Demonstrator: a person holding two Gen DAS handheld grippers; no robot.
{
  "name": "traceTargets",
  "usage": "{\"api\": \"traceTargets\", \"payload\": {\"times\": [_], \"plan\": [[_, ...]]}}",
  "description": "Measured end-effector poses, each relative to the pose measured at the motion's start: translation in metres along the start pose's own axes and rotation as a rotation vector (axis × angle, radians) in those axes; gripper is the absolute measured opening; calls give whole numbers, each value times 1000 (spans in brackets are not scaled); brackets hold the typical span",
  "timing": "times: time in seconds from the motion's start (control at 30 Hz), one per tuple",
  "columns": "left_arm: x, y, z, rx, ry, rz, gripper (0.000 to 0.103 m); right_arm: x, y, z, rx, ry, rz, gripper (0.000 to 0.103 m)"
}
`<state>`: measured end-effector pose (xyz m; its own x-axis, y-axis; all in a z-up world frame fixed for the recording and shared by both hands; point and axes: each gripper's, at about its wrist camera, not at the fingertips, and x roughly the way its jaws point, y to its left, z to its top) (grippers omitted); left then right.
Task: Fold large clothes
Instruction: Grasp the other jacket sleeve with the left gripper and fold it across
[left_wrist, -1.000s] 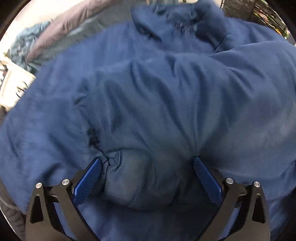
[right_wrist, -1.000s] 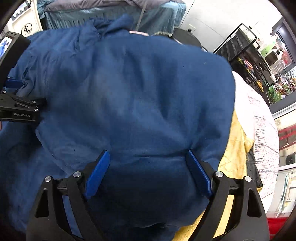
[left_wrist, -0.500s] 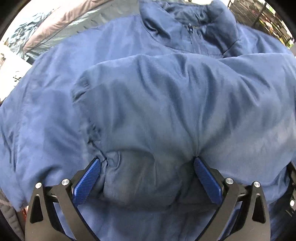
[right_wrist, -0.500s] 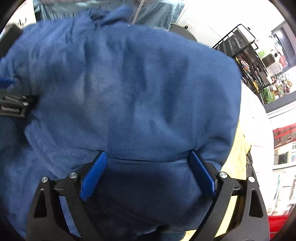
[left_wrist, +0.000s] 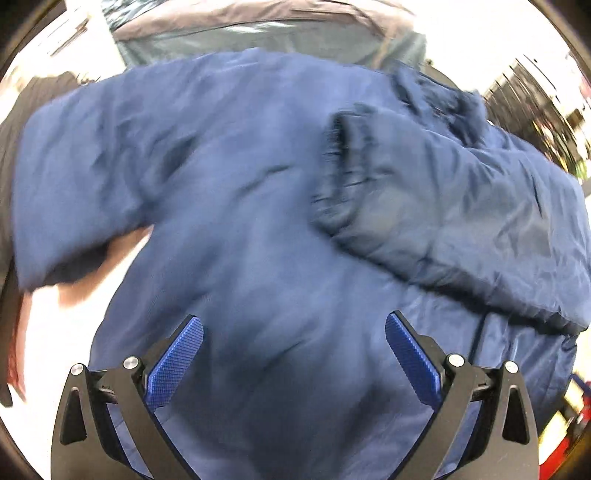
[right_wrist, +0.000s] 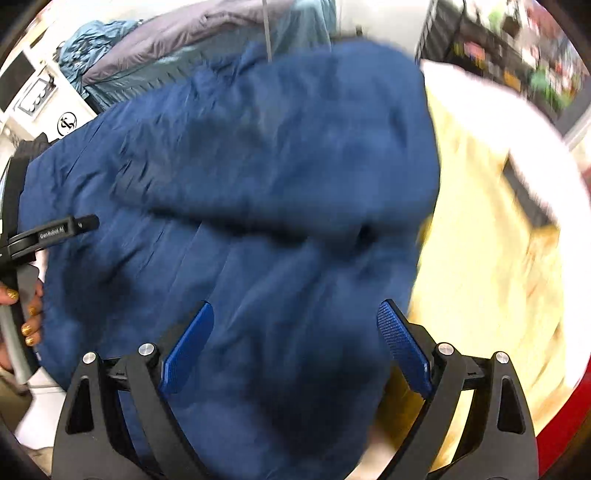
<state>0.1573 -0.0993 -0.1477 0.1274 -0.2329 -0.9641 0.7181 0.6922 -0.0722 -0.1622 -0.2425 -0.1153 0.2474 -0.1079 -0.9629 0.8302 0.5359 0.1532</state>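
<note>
Now the blue jacket (left_wrist: 258, 229) fills the middle of both views, spread over a white surface (left_wrist: 85, 314) that shows at the lower left of the left wrist frame. One sleeve (left_wrist: 443, 221) lies folded across the body at the right of that frame, its cuff pointing toward the centre; the other sleeve (left_wrist: 74, 184) reaches out flat at the left. Half a second ago both grippers had a bulge of fabric pinched up between their pads. That bulge is gone. The left gripper (left_wrist: 293, 354) hangs released, blue pads wide apart, with smooth cloth beneath and nothing between them. The right gripper (right_wrist: 295, 343) is likewise spread and empty above the jacket's lower part. Both views are blurred by motion, and the left one has swung toward the unfolded sleeve.

I judge the first sleeve fold laid down and let go, so the outstretched sleeve is probably next.

Outward, a yellow cloth (right_wrist: 480, 258) lies beside the jacket at the right of the right wrist frame, grey and teal garments (right_wrist: 192, 48) are heaped at the top, and a hand (right_wrist: 26, 314) grips the left tool's handle at the left edge.
</note>
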Motion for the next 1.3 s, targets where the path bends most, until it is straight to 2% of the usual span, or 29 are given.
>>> {"api": "traceTargets", "payload": {"times": [0.2,0.3,0.5,0.6,0.63,0.73,0.83,0.87,0.93,0.97,1.03,1.1,1.13,1.2,1.3], "plan": [[-29,69,-26,-147,-48,24,97,2,48,-39,-62,73,82,89],[-42,104,-39,-227,-70,52,97,0,76,-41,-111,78,98,89],[-59,195,-40,-430,-141,106,97,-13,111,-38,-152,48,130,89],[-58,234,-31,-540,-177,84,97,-19,117,-36,-141,32,136,89],[-55,246,-25,-567,-184,54,97,-19,119,-35,-137,30,133,89],[-41,258,0,-543,-167,-32,97,-22,118,-37,-128,23,110,89],[-16,251,26,-442,-113,-4,96,-24,113,-39,-103,23,91,89],[-8,248,33,-415,-91,9,93,-25,111,-39,-93,19,85,89],[-1,242,42,-410,-58,3,61,-28,106,-39,-80,10,71,89],[-5,241,45,-411,-68,-8,42,-29,105,-38,-75,5,68,89],[-23,235,55,-369,-107,-30,25,-30,99,-37,-59,-8,62,89],[-49,226,67,-298,-173,8,21,-31,92,-34,-38,-21,56,89],[-71,224,76,-264,-231,57,19,-32,88,-32,-27,-27,56,89],[-104,228,90,-279,-318,91,18,-33,82,-27,-12,-39,56,89],[-135,236,117,-308,-369,101,18,-35,71,-21,19,-55,62,89]]}}
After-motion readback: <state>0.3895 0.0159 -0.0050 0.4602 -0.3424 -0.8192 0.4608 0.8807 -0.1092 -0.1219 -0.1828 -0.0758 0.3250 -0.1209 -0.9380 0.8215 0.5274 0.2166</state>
